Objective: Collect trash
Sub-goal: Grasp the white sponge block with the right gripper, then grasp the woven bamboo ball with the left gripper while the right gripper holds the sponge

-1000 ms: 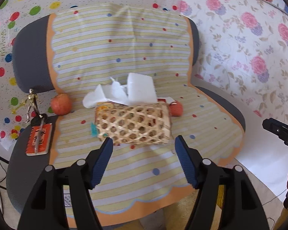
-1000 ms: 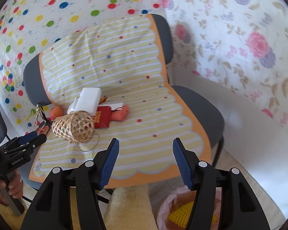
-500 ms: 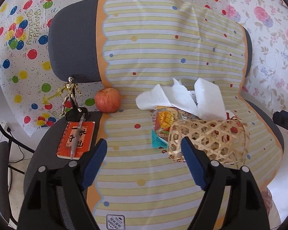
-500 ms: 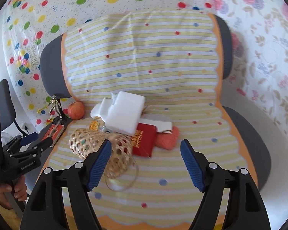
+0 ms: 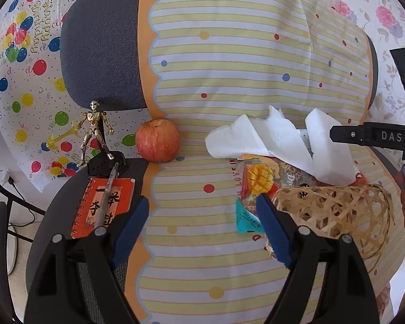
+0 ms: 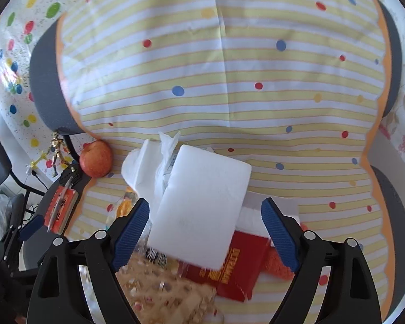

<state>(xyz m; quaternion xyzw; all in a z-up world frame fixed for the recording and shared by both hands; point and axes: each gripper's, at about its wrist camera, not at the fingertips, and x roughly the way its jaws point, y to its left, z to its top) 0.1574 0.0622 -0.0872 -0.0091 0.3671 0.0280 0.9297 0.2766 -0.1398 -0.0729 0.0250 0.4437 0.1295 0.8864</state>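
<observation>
A pile of trash lies on the striped cloth over a grey chair: crumpled white tissues, a white foam block, a mango snack wrapper, a red packet and an orange scrap. A woven bamboo basket lies on its side beside them. My left gripper is open and empty, over bare cloth left of the wrapper. My right gripper is open, its fingers on either side of the foam block, just above it.
A red apple sits at the back of the seat. A gold figurine on a black stand, and an orange notebook with a pen on it, lie on the seat's left edge. Patterned sheets cover the walls.
Both grippers moved closer to the chair. The left one shifted left, so the basket now lies to its right. The right one came down over the foam block.
</observation>
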